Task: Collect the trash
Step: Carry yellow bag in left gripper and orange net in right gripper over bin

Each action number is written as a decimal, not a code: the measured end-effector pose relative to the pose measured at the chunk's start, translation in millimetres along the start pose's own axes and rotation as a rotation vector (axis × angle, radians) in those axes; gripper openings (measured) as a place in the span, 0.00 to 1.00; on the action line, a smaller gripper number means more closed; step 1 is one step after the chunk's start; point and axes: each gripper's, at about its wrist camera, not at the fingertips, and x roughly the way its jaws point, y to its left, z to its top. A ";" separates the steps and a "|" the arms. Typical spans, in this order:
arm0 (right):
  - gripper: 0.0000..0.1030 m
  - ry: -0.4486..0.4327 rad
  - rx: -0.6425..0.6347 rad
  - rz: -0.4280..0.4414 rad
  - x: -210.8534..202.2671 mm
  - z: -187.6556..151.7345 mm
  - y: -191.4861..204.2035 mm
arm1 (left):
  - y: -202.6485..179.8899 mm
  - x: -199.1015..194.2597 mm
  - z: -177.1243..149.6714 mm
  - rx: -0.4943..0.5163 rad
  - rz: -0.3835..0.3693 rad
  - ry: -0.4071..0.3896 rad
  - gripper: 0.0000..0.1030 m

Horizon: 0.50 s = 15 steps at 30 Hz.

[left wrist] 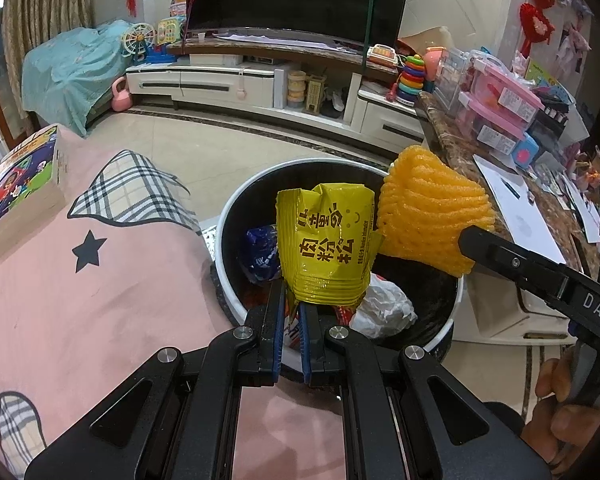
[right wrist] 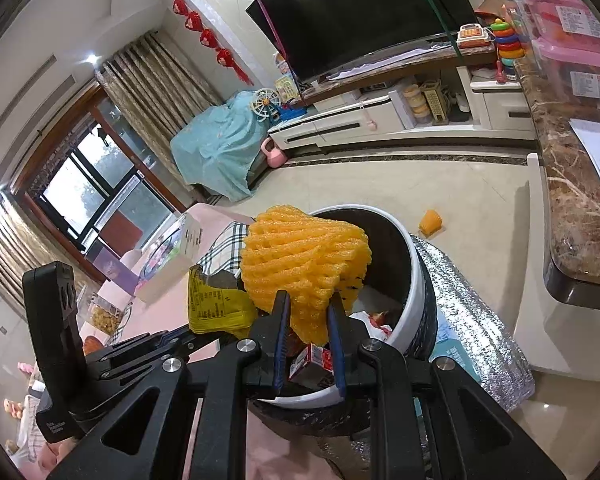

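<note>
- Two light, soft pieces of trash hang over the bin (left wrist: 236, 216), both best pinched at the bottom edge.
- The left gripper (left wrist: 292, 312) is clamped on a crinkled yellow wrapper (left wrist: 328, 240) with red print.
- The right gripper (right wrist: 308, 312) is clamped on a springy orange foam net (right wrist: 304, 256), above the bin's near rim.

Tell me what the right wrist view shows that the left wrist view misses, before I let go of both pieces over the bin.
Right wrist only: a second orange foam net lying on the floor beyond the trash bin, a silver foil bag against its side, and a small carton inside.

Left wrist only: a blue wrapper and crumpled white plastic in the bin, and the yellow snack packet's printed front.

Both: the left gripper shut on the packet and the right gripper shut on the orange foam fruit net, both over the bin.
</note>
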 end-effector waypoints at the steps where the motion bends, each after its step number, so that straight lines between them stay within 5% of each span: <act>1: 0.18 0.001 0.000 -0.002 0.1 0.3 -0.3 | 0.0 0.6 0.1 0.000 0.001 0.001 0.06; 15: 0.18 0.000 0.003 -0.003 2.2 0.4 2.1 | 0.0 7.3 1.7 0.005 0.008 0.017 0.06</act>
